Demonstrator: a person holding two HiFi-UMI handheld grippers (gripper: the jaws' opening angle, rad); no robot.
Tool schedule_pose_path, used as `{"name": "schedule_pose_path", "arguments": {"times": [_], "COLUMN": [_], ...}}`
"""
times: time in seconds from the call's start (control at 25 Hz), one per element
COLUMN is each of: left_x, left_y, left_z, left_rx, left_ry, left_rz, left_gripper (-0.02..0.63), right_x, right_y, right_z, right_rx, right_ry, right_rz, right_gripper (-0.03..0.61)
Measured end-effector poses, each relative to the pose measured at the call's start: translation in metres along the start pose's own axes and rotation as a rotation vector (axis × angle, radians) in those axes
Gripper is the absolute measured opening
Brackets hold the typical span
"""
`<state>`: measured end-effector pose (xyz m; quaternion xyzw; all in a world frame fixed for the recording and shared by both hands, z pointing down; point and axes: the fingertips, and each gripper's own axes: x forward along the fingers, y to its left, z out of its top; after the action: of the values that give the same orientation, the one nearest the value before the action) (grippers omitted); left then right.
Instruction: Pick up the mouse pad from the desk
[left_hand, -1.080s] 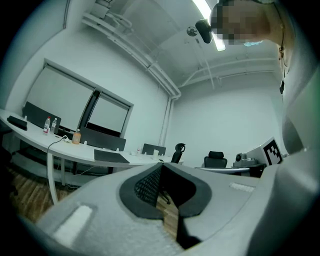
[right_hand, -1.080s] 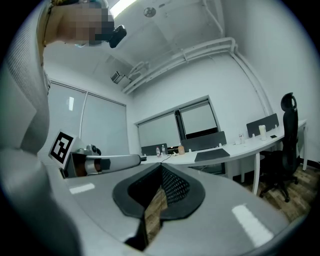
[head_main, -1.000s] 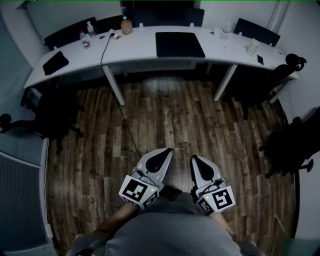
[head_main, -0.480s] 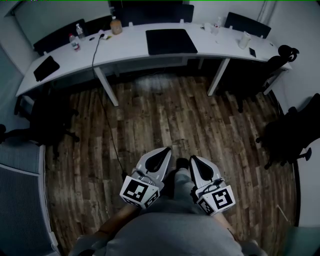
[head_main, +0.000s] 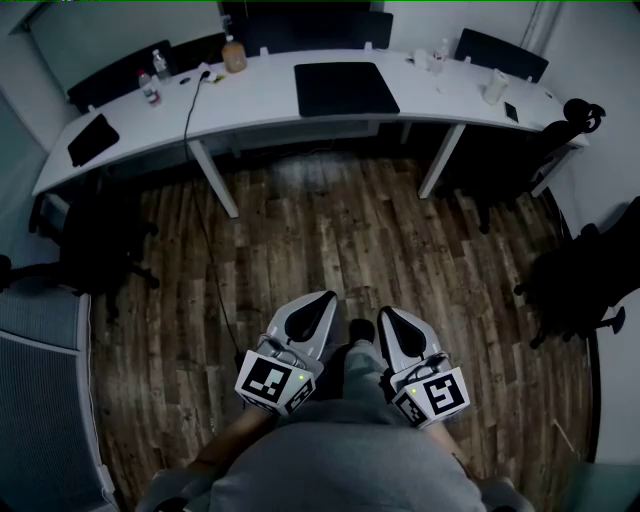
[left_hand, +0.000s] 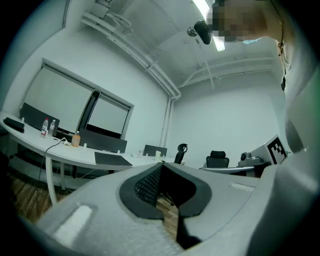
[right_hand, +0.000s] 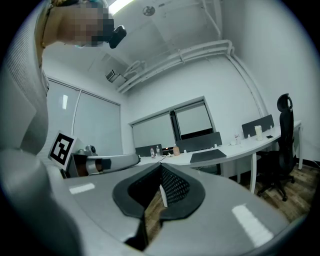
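A large black mouse pad (head_main: 346, 88) lies flat near the middle of the long white desk (head_main: 270, 100), far ahead of me. It shows as a thin dark slab on the desk in the left gripper view (left_hand: 113, 159) and the right gripper view (right_hand: 207, 155). My left gripper (head_main: 331, 299) and right gripper (head_main: 385, 314) are held side by side close to my body over the wooden floor, both shut with nothing between the jaws, well short of the desk.
On the desk stand an orange-capped bottle (head_main: 234, 54), water bottles (head_main: 148, 85), a second small black pad (head_main: 89, 138), a cup (head_main: 493, 87) and a phone (head_main: 510, 111). A cable (head_main: 192, 170) hangs from the desk to the floor. Black office chairs (head_main: 585, 270) stand right and left.
The view has shifted a little toward the desk and both grippers have drifted slightly forward with me. Both stay shut and empty.
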<state>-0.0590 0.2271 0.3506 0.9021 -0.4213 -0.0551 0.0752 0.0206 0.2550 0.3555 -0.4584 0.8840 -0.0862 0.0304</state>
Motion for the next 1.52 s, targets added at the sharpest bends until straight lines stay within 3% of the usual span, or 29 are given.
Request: {"name": "schedule_pose_path", "arguments": {"times": [1.08, 1.52], "left_x": [0.219, 0.267], "left_y": [0.088, 0.11], "left_z": [0.02, 0.024], "left_rx": [0.01, 0.016], "left_ry": [-0.012, -0.012], "left_rz": [0.071, 0.142], "left_gripper": [0.002, 0.002], "right_x": [0.138, 0.176], "right_y": [-0.197, -0.237], "right_z": [0.052, 0.055], "right_rx": [0.002, 0.01], "right_ry": [-0.012, 0.014], "right_rz": [0.045, 0.119], "right_gripper": [-0.005, -0.005]}}
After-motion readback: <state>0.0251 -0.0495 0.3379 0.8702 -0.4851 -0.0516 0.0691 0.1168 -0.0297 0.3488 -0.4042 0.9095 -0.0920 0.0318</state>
